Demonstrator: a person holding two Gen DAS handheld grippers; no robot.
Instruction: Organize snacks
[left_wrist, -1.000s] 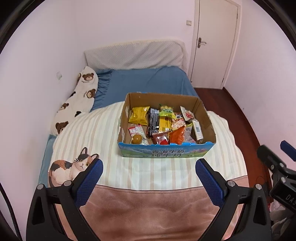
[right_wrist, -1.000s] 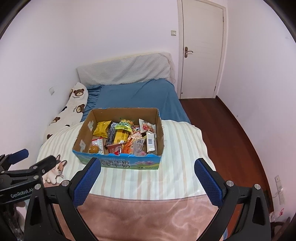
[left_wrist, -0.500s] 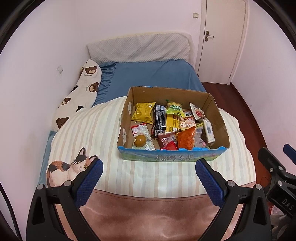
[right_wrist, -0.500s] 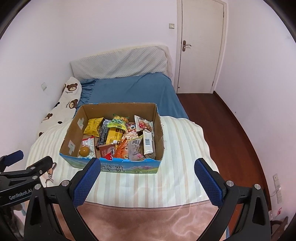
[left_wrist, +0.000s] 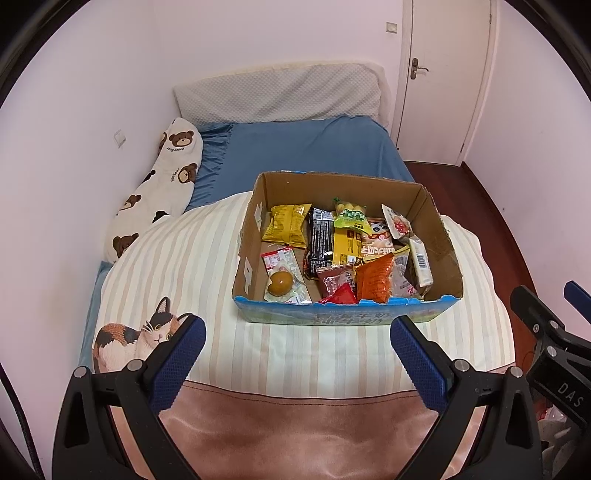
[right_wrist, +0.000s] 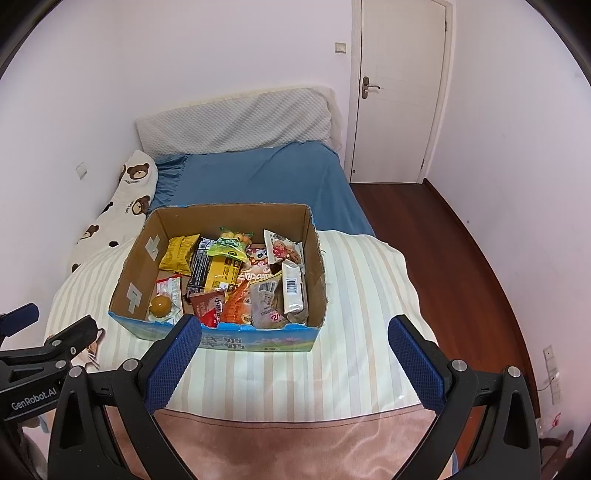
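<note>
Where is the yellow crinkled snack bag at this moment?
The yellow crinkled snack bag lies in the far left corner of the cardboard box, beside the black wrapped bar, in both wrist views.

A striped blanket (left_wrist: 192, 266) with a cat picture (left_wrist: 136, 336) covers the near part of the bed, over a blue sheet (left_wrist: 306, 147). A bear-print pillow (left_wrist: 159, 184) lies along the left wall, and a white door (right_wrist: 399, 92) stands shut beside the wooden floor (right_wrist: 436, 236).

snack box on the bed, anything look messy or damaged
The open cardboard snack box has ragged, torn top edges, and the packets inside lie jumbled, overlapping at angles. Nothing has spilled onto the striped cream quilt.
</note>
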